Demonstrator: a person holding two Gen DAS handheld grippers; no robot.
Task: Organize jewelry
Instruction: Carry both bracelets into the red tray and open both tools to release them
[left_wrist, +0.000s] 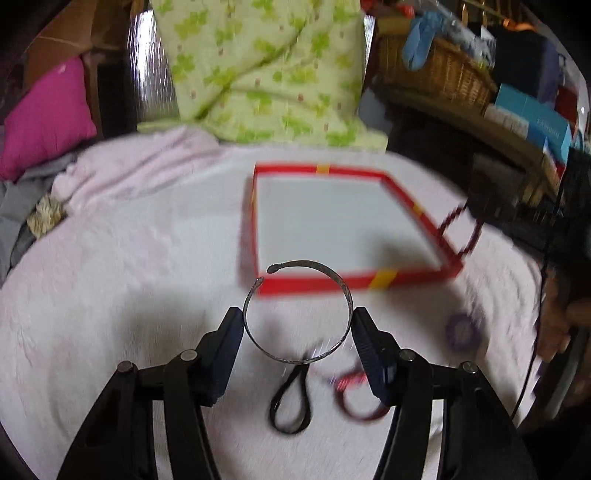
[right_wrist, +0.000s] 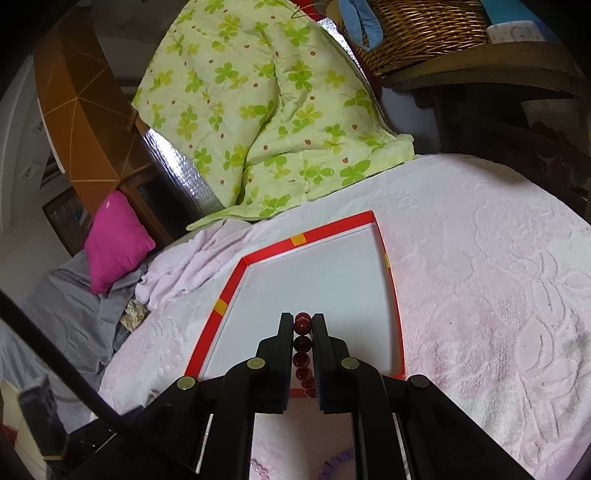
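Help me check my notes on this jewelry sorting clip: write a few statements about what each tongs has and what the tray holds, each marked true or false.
1. The left tongs grip a metal bangle. True.
2. The right tongs are open with nothing between them. False: they are shut on a red bead bracelet.
3. The red-rimmed tray already holds jewelry. False: no jewelry shows in it.
4. A black loop lies on the pink blanket. True.

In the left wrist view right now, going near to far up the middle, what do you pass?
black loop on the pink blanket → metal bangle between the left gripper fingers → red-rimmed tray → green clover quilt.
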